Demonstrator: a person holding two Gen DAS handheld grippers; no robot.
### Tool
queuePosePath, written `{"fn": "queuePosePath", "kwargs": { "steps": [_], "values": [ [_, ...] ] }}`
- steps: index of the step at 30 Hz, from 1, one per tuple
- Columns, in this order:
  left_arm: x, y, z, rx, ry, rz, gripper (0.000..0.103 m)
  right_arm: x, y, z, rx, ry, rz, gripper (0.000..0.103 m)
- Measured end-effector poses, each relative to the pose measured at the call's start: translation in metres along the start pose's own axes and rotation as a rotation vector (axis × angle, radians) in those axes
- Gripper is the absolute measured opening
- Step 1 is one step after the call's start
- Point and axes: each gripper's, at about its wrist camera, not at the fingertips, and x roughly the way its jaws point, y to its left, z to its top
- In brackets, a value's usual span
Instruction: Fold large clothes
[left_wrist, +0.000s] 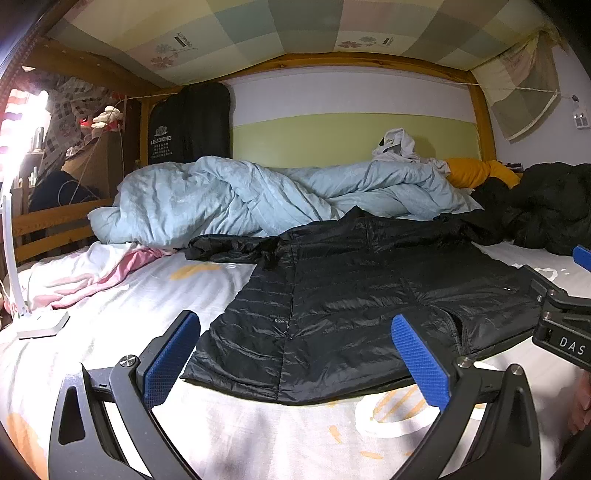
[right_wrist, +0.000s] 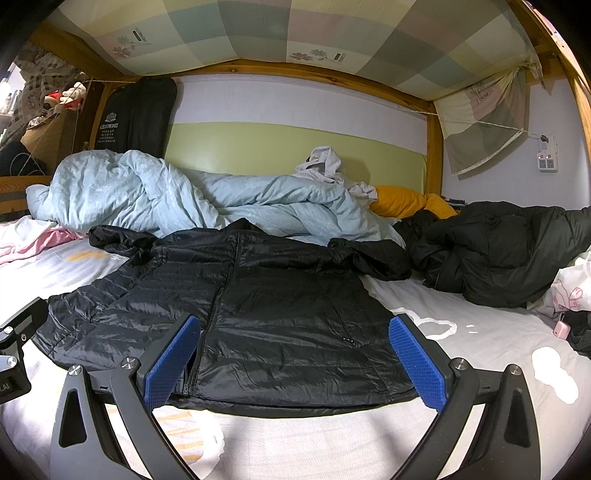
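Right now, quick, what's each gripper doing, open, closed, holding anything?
Left gripper: open, holding nothing, at the black jacket's hem.
Right gripper: open, holding nothing, at the same hem.

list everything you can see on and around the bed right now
quilted jacket: 1, black, spread flat on the bed sheet, hem toward the grippers
bed sheet: 1, white with orange print, under the jacket
duvet: 1, pale blue, bunched along the wall behind the jacket
puffer coat: 1, black, heaped at the right
pink cloth: 1, pink, crumpled at the left
yellow pillow: 1, mustard, against the wall
white garment: 1, white, on top of the duvet
garment bag: 1, black, hanging at the back left
left gripper: 1, black with blue pads, open over the hem
right gripper: 1, same colours, open over the hem
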Motion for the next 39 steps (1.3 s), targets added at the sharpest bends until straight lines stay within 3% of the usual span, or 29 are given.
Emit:
{"fn": "queuePosePath", "kwargs": {
  "steps": [14, 18, 22, 24, 26, 28, 30, 35, 37, 39],
  "values": [
    [0.002, 0.000, 0.001, 0.007, 0.016, 0.002, 0.103, 0.001, 0.000, 0.000, 0.000, 0.001, -0.001, 0.103],
    [0.019, -0.008, 0.000, 0.050, 0.108, 0.025, 0.103, 0.002, -0.001, -0.005, 0.000, 0.003, -0.014, 0.103],
    [0.038, -0.017, -0.004, 0.114, 0.243, -0.011, 0.103, 0.004, -0.004, -0.007, -0.006, 0.024, -0.001, 0.103],
    [0.039, -0.020, -0.008, 0.160, 0.289, -0.046, 0.103, 0.012, -0.005, -0.005, -0.039, 0.091, 0.039, 0.103],
    [0.037, -0.022, -0.011, 0.219, 0.311, -0.058, 0.103, 0.026, -0.004, -0.004, -0.110, 0.200, 0.018, 0.103],
    [0.039, -0.029, -0.016, 0.315, 0.373, -0.102, 0.103, 0.036, -0.011, -0.007, -0.187, 0.323, 0.056, 0.102],
    [0.043, -0.035, -0.025, 0.401, 0.422, -0.113, 0.103, 0.037, -0.019, -0.009, -0.222, 0.372, 0.078, 0.102],
    [0.057, -0.042, -0.032, 0.431, 0.461, -0.099, 0.098, 0.047, -0.025, -0.029, -0.337, 0.542, 0.134, 0.101],
    [0.063, -0.043, -0.029, 0.458, 0.440, -0.064, 0.095, 0.055, -0.026, -0.042, -0.374, 0.569, 0.084, 0.101],
    [0.069, -0.042, -0.026, 0.481, 0.404, -0.017, 0.075, 0.062, -0.029, -0.048, -0.371, 0.578, 0.073, 0.101]
  ]
}}
